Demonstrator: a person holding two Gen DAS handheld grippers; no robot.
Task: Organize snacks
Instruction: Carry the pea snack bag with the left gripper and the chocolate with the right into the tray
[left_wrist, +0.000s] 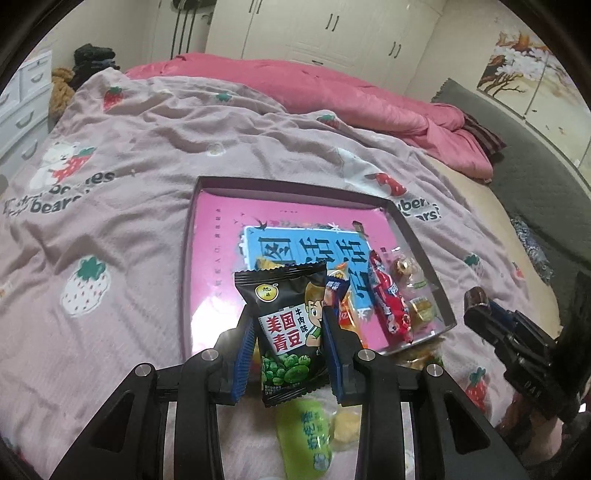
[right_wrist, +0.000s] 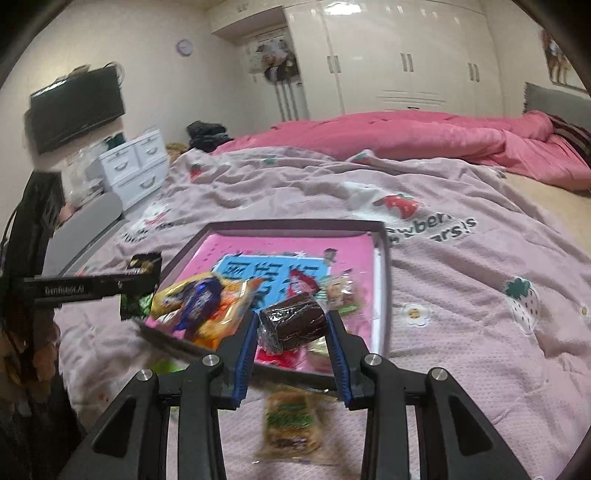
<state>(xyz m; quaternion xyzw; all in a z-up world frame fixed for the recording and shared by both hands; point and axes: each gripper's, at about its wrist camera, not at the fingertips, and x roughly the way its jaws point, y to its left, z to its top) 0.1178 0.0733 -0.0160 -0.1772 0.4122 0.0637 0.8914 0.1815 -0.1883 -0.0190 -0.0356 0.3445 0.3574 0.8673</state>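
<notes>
My left gripper (left_wrist: 289, 310) is shut on a black packet of green peas (left_wrist: 290, 325), held upright just above the near edge of a shallow pink box (left_wrist: 207, 266). In the right wrist view my right gripper (right_wrist: 292, 319) is shut on a dark brown cake roll in clear wrap (right_wrist: 293, 326), over the box's near edge (right_wrist: 382, 280). Inside the box lie a red candy bar (left_wrist: 389, 299), gold-wrapped sweets (left_wrist: 421, 306) and a pile of orange, yellow and blue packets (right_wrist: 207, 302). The left gripper with its packet (right_wrist: 140, 291) shows at the left of the right wrist view.
A green packet (left_wrist: 314, 432) and a yellow sweet (left_wrist: 347, 428) lie on the pink strawberry-print blanket (left_wrist: 129, 229) in front of the box. A clear biscuit pack (right_wrist: 291, 421) lies under the right gripper. A pink duvet (left_wrist: 369, 96) is heaped behind; white drawers (right_wrist: 136, 166) stand at the left.
</notes>
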